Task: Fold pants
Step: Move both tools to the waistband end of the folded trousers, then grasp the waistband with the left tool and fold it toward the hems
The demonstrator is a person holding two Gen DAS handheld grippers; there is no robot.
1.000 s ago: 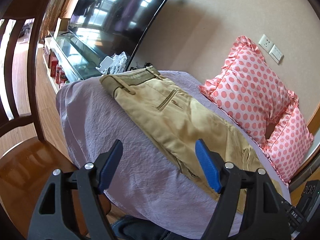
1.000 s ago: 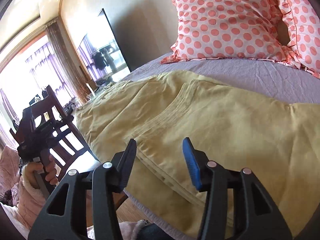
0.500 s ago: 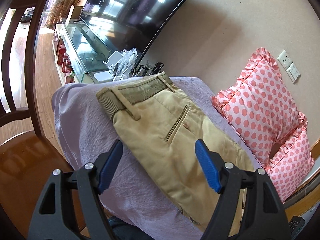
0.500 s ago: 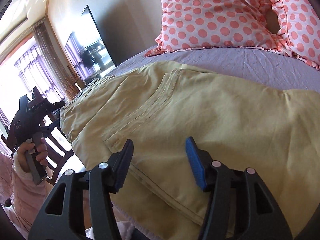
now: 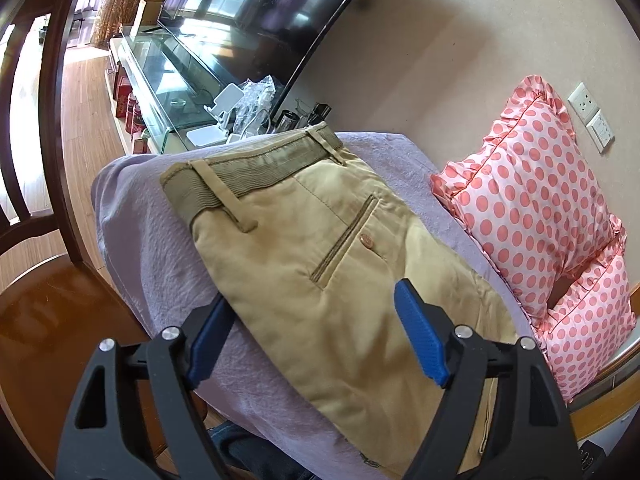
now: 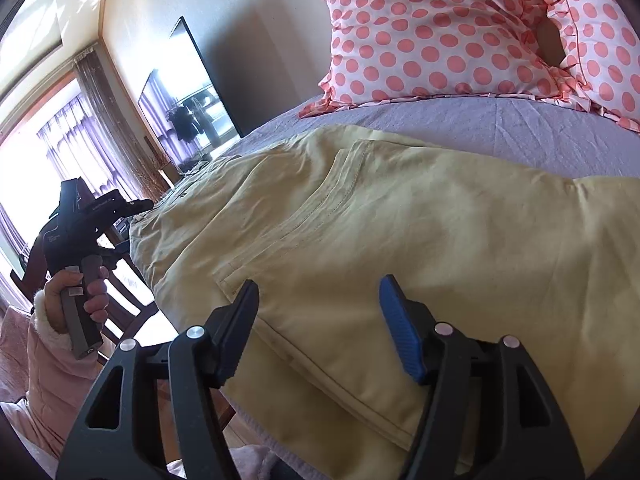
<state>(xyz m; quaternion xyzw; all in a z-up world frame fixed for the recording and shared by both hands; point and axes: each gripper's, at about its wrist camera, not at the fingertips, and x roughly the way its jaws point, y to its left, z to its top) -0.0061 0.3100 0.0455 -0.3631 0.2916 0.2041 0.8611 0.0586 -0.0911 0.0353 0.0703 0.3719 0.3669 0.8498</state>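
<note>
Khaki pants lie flat on a lilac bed sheet, waistband toward the bed's end near the TV. My left gripper is open and empty, just above the seat area below the back pocket. In the right wrist view the pants spread across the sheet. My right gripper is open and empty, hovering over the pants' near edge. The left gripper shows there at far left, held in a hand.
Two pink polka-dot pillows lean against the wall at the bed's far side. A TV and glass cabinet stand past the bed's end. A dark wooden chair stands at the left by the bed corner.
My left gripper has moved forward toward the waistband end, so the pants fill more of its view. My right gripper has moved closer over the pants' near edge. Both stay open.
</note>
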